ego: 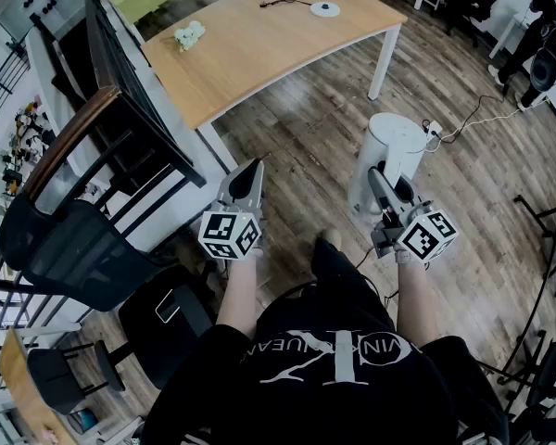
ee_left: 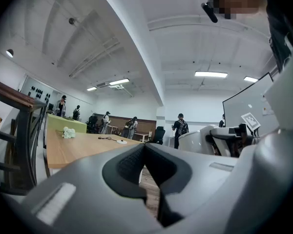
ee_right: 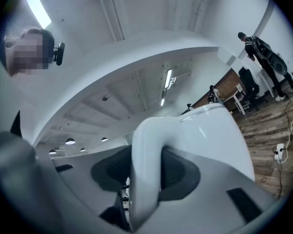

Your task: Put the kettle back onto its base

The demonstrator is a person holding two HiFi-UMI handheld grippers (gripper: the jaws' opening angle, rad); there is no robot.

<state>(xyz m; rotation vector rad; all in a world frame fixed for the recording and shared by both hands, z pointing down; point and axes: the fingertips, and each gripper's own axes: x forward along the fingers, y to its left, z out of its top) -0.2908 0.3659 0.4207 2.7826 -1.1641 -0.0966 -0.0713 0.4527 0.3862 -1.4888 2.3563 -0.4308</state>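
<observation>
My right claw (ego: 382,182) is clamped on the handle (ee_right: 144,172) of the white kettle (ego: 395,151), both pads pressing the loop from either side so the body hangs just ahead of the jaws, carried above the wood floor (ego: 306,128) and, as far as the head view shows, roughly upright, which I judge keeps whatever is inside from tipping out. My left claw (ego: 250,176) is held level beside it with its jaws closed together on nothing, kept free because one grip on the handle is enough to carry the load. The base (ego: 325,8), a small white disc with its cord (ego: 283,2) trailing off, sits on the table (ego: 259,54) well ahead of both claws and a little to the left of my right one. The kettle is well apart from it, so the carry across and the set-down are not yet done.
</observation>
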